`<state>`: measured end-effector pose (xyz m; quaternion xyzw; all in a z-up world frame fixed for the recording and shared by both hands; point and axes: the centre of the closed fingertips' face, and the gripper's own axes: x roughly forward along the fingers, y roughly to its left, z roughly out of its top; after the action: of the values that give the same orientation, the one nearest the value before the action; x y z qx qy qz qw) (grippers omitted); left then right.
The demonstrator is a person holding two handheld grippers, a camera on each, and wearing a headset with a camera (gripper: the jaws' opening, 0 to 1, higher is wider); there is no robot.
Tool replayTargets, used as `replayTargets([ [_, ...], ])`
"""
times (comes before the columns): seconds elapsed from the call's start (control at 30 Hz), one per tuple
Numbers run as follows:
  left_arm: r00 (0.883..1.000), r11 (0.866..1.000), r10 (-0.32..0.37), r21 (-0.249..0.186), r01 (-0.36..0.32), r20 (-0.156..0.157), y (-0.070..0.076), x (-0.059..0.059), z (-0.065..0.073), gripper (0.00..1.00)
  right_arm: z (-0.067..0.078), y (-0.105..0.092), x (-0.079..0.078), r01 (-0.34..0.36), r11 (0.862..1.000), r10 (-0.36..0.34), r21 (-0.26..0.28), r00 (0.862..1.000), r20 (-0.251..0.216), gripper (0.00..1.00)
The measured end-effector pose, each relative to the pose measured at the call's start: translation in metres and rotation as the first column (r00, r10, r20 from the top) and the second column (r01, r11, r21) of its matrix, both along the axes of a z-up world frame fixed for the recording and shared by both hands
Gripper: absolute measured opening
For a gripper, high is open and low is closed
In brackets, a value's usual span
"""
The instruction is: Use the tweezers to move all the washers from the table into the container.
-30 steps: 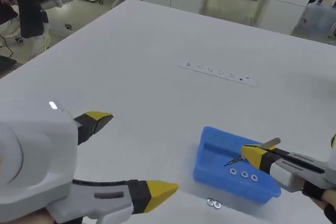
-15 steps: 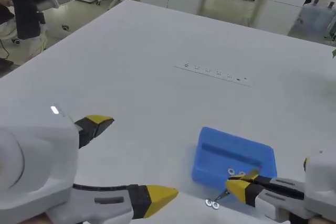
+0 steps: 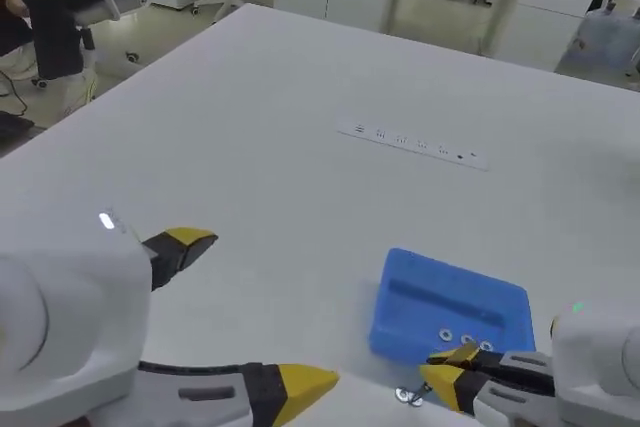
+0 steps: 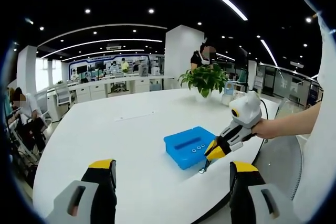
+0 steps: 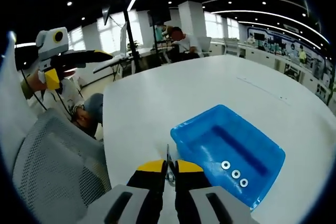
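Note:
A blue container sits near the table's front edge with three washers inside. Two more washers lie on the table just in front of it. My right gripper is shut on thin metal tweezers, whose tips reach down to the loose washers. In the right gripper view the container lies just beyond my right gripper, the three washers in its near corner. My left gripper hovers open at the lower left, holding nothing. The left gripper view shows the container ahead.
A flat power strip is set into the white table at mid-distance. Office chairs and a seated person are off the far left corner. A potted plant stands at the table's far end.
My right gripper with the tweezers has moved from over the container's inside back toward me and down to the two washers on the table. The left gripper has stayed put.

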<state>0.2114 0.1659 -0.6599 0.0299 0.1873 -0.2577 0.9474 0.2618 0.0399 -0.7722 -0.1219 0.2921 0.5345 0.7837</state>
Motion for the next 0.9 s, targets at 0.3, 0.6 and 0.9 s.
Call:
replayTargets([
  [0.3, 1.0, 1.0, -0.007, 0.004, 0.007, 0.001, -0.001, 0.0, 0.0, 0.91, 0.011, -0.002, 0.0, 0.0, 1.0, -0.001, 0.026, 1.0, 0.019, 0.02],
  [0.6, 1.0, 1.0, -0.006, 0.004, 0.006, 0.001, 0.001, -0.001, 0.0, 0.91, 0.045, -0.001, -0.001, -0.028, 0.996, 0.024, 0.09, 0.999, 0.041, 0.02],
  [0.9, 1.0, 1.0, 0.001, 0.002, -0.001, 0.007, 0.003, -0.002, 0.001, 0.91, 0.07, 0.003, 0.006, -0.076, 0.993, 0.066, 0.09, 0.991, 0.119, 0.02],
])
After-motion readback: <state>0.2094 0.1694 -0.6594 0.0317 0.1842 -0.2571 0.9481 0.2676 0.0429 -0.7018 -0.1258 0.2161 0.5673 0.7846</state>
